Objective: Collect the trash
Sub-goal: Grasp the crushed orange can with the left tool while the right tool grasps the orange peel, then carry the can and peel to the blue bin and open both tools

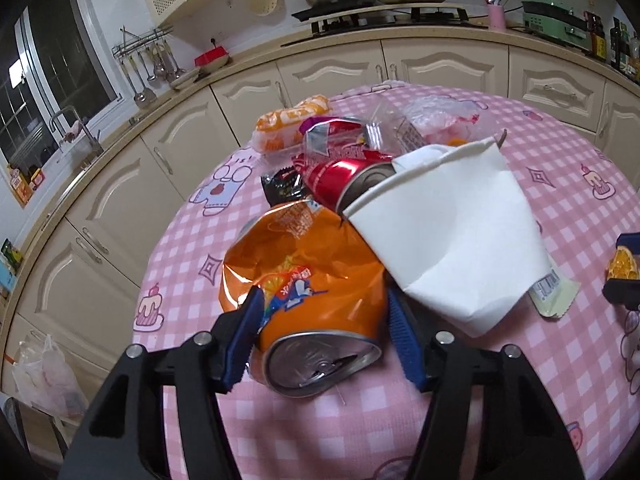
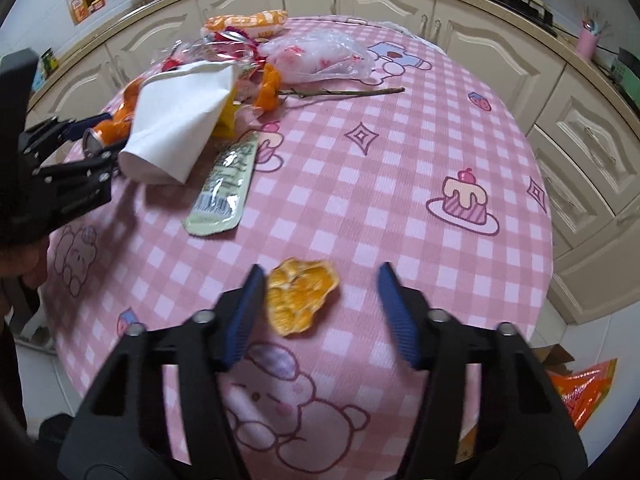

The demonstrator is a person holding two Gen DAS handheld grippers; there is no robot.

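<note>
Your left gripper [image 1: 322,332] squeezed the orange can [image 1: 308,288] lying lengthwise between its fingers (top facing you); your right gripper [image 2: 320,308] stood half open around the orange peel [image 2: 301,295].

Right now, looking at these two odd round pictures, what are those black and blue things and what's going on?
A person holds hand-held tongs, one per hand, each with a camera looking along its fingers. The left tongs straddle a crushed orange can, pads against its sides. Beside it lie a white paper cup and a red can among wrappers on the pink checked tablecloth. The right tongs stand open around an orange peel, one pad near it, not gripping.
</note>
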